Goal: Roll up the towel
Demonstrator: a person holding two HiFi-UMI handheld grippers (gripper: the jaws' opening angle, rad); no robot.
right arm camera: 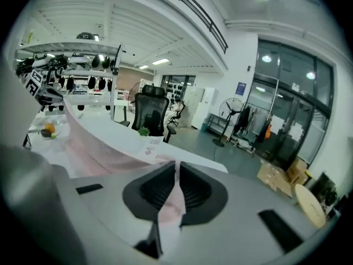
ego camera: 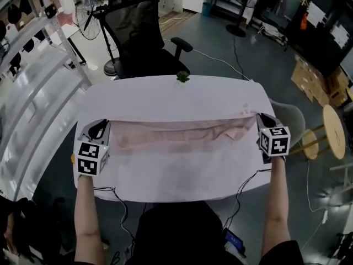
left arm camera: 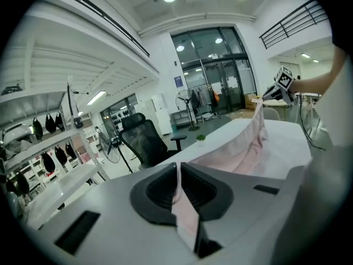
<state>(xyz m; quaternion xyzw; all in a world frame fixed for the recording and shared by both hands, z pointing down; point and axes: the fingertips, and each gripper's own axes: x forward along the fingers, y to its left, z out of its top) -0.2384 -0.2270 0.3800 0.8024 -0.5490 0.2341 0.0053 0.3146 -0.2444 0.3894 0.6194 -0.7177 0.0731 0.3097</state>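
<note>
Pink towel [ego camera: 182, 134] hangs stretched over the white table [ego camera: 176, 95] between the two claws. The left gripper [ego camera: 99, 128] and right gripper [ego camera: 265, 121] are each clamped tight on one end of its edge, with thin cloth pinched flat between the jaws. It looks light, soft and floppy, sagging mid-span, neither slippery nor fragile; probably best gripped at the end corners and kept taut so the roll stays even.

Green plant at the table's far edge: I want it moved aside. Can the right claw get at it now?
Probably not yet: the right claw is shut on a corner of the towel, though nothing stands between it and the plant.
</note>
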